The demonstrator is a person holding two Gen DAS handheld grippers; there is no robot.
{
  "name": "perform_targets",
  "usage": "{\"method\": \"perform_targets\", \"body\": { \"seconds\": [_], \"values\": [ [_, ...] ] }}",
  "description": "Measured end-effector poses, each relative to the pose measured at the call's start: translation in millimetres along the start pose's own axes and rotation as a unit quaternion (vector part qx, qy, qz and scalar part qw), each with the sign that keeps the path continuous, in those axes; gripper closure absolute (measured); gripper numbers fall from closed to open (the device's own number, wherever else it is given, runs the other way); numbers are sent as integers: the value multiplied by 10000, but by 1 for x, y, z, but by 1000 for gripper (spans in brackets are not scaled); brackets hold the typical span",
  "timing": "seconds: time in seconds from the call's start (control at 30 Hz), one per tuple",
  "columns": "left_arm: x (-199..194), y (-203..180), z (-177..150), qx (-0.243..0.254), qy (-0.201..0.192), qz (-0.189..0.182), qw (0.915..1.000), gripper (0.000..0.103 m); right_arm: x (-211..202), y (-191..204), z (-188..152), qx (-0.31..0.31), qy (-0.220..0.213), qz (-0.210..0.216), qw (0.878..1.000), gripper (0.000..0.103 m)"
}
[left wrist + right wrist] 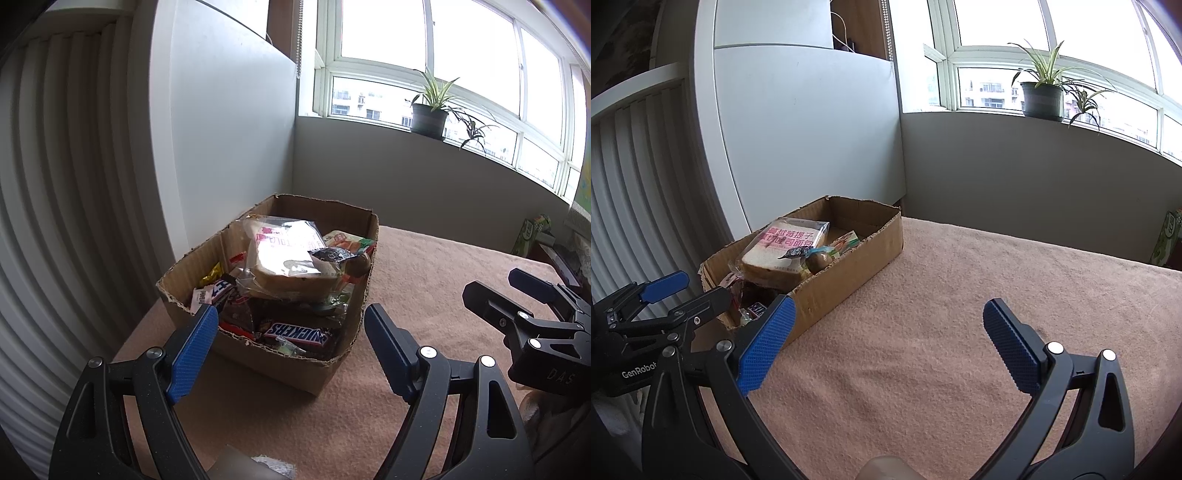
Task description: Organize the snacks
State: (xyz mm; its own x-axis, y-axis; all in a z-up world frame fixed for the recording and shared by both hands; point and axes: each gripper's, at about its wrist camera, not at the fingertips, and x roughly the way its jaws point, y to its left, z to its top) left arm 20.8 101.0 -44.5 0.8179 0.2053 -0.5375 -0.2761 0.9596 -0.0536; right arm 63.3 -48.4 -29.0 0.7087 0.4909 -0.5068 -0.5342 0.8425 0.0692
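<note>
one cardboard box (332, 363) of snacks, centre-left of frame, on the pink cloth (942, 314) | on top: one bagged bread slice (284, 258), one Snickers bar (297, 333) at near end | left gripper (290, 345) spread wide, empty, before box | right gripper (888, 341) spread wide, empty, over cloth | two potted plants: larger (1042, 96), smaller (1086, 103), upper right on sill

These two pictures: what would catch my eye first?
A cardboard box heaped with snacks sits on a pink cloth by the white wall. On top lies bagged bread, with a Snickers bar at the near end. A potted plant stands on the bright windowsill behind.
</note>
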Motion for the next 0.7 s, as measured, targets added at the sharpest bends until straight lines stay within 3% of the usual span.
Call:
{"method": "perform_targets", "body": {
  "seconds": [0.7],
  "values": [
    [-4,0,-1,17,-88,1,10000,21,1,2,-2,-79,86,18,9999,0]
  ]
}}
